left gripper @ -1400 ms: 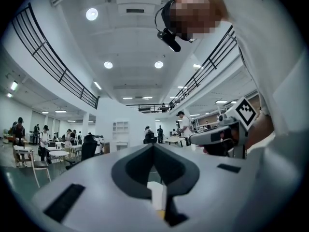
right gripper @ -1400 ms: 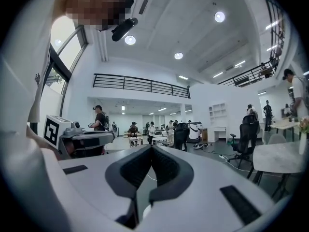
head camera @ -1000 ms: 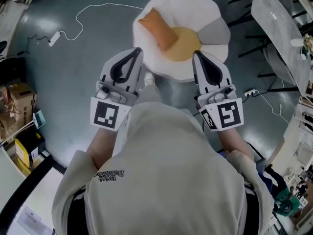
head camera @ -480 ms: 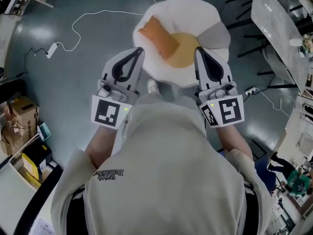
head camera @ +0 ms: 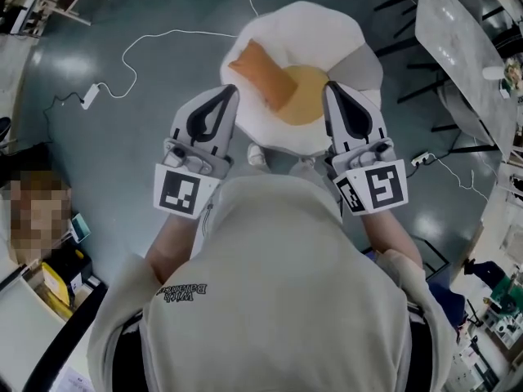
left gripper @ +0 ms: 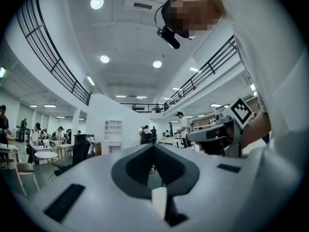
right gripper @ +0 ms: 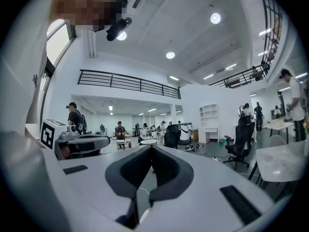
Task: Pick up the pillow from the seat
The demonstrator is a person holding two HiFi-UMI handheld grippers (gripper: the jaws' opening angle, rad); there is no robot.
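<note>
One white cable (head camera: 167,33) trails across floor (head camera: 114,153) beside pillow (head camera: 310,23).

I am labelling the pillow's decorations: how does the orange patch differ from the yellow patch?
The orange patch is a long strip lying slantwise; the yellow patch is round. The orange patch sits off-centre on the pillow; the yellow patch sits near the middle. Both lie on the white pillow and touch each other.

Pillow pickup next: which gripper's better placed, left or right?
Right, marginally. In the head view the right gripper overlaps the yellow middle of the pillow, while the left gripper only meets its edge. Both are shut, empty and held level, so either must open and come down first.
</note>
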